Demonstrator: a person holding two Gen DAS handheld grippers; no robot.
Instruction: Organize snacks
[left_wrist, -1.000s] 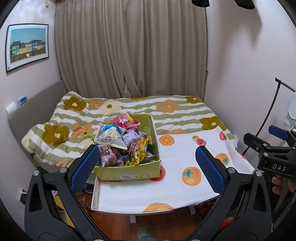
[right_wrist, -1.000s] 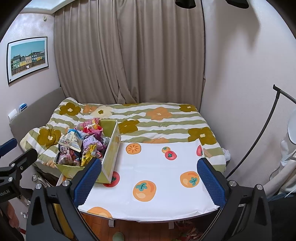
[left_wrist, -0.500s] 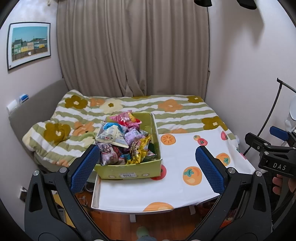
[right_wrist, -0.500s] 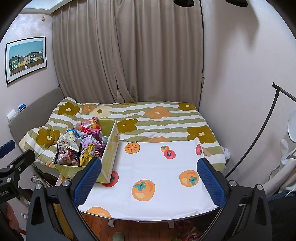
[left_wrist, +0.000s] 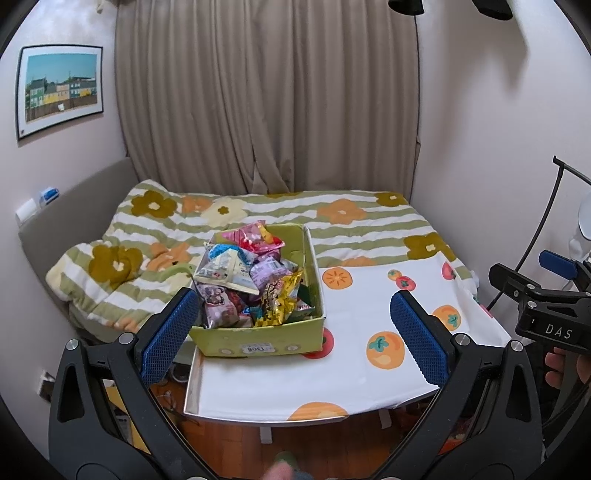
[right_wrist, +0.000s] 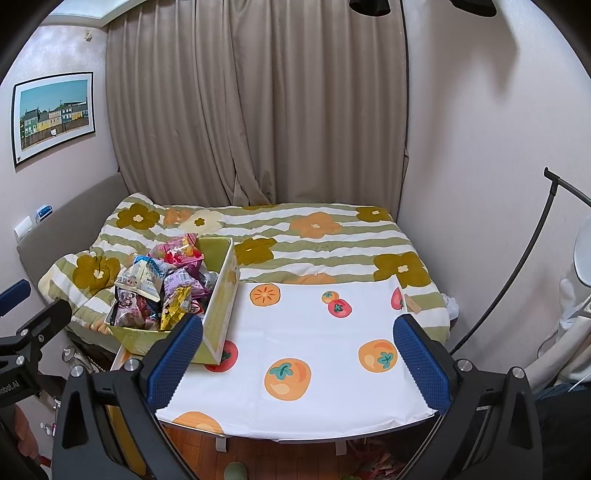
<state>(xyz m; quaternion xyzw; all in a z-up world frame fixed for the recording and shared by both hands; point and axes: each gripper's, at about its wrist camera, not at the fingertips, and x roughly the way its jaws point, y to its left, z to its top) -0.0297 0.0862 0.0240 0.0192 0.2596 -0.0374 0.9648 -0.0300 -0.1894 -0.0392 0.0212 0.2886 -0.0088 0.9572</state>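
Note:
A yellow-green cardboard box (left_wrist: 258, 341) (right_wrist: 221, 295) stands at the left end of a small table, heaped with several snack packets (left_wrist: 251, 280) (right_wrist: 162, 284). My left gripper (left_wrist: 293, 332) is open and empty, held back from the table's near edge with the box just ahead of its left finger. My right gripper (right_wrist: 295, 354) is also open and empty, over the table's front edge, the box off to its left. The right gripper's body shows at the right edge of the left wrist view.
The table wears a white cloth with orange fruit prints (right_wrist: 314, 332) (left_wrist: 354, 354). Behind it lies a bed with a green-striped flowered quilt (right_wrist: 314, 236). Curtains (left_wrist: 266, 96) hang at the back. A black lamp stand (right_wrist: 517, 266) leans at the right wall. Wooden floor lies below.
Both grippers have risen and edged slightly toward the table. Nothing on the table has moved, and both grippers stay open.

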